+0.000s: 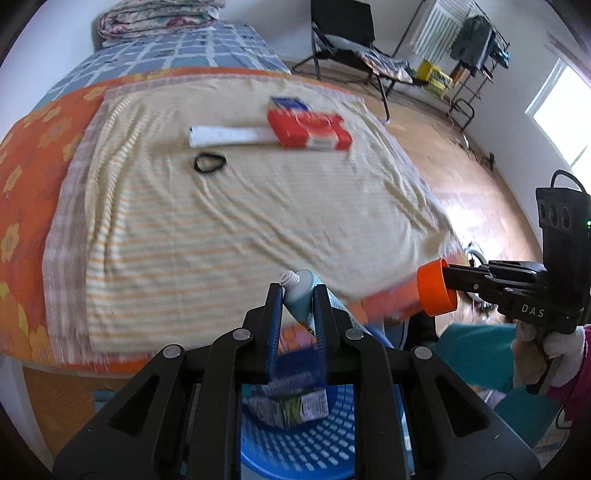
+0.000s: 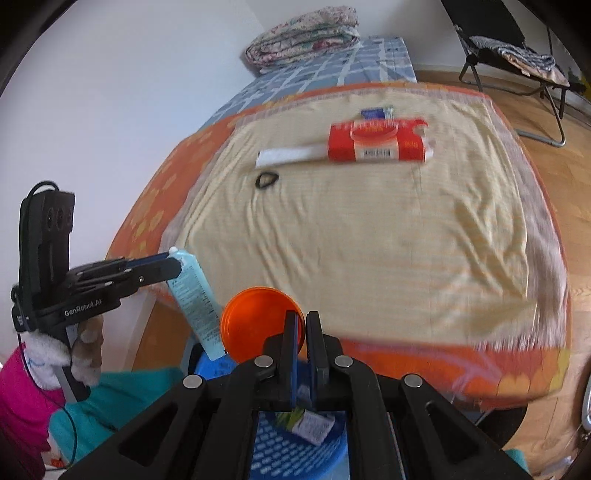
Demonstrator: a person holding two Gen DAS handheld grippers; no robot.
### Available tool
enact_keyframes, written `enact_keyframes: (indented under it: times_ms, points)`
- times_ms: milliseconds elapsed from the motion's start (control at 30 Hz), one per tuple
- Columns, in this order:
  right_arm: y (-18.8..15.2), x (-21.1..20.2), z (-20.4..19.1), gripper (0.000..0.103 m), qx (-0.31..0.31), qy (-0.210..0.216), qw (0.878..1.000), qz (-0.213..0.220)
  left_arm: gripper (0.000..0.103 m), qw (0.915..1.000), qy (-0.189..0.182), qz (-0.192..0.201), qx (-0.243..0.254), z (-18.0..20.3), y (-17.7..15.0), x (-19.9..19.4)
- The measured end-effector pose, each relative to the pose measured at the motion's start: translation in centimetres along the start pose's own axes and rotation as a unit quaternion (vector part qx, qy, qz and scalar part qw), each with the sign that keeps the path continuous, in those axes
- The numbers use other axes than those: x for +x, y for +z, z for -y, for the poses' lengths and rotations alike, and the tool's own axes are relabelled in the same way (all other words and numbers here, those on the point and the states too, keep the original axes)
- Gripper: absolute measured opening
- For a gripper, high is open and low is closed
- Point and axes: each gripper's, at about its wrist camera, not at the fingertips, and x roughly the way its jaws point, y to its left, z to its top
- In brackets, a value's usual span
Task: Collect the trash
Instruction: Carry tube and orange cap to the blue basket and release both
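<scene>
My left gripper is shut on a light blue tube with no cap, held over the blue perforated basket. It also shows in the right wrist view, with the tube hanging down. My right gripper is shut on the rim of an orange lid, above the basket. In the left wrist view the right gripper holds the lid. A small carton lies in the basket. On the bed lie a red box, a white tube and a black hair tie.
The bed has a yellow striped sheet over an orange flowered cover, with a folded quilt at its far end. A folding chair and a clothes rack stand on the wooden floor. A blue packet lies behind the red box.
</scene>
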Motion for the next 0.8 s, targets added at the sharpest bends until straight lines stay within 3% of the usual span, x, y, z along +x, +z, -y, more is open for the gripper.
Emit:
enact_keyframes:
  times_ms: [333,800]
  points:
    - [-5.3,1.9,-0.3,0.002,-0.003,0.007,0.999,-0.047,0.015,0.9988,0.003,-0.049,0.007,0.8,-5.3,2.1]
    - [-9.3,4.7,-1.6,0.002,-0.031,-0.004,0.996,-0.087,0.015,0.9939,0.004,-0.107,0.027,2.0,-9.5,5.0]
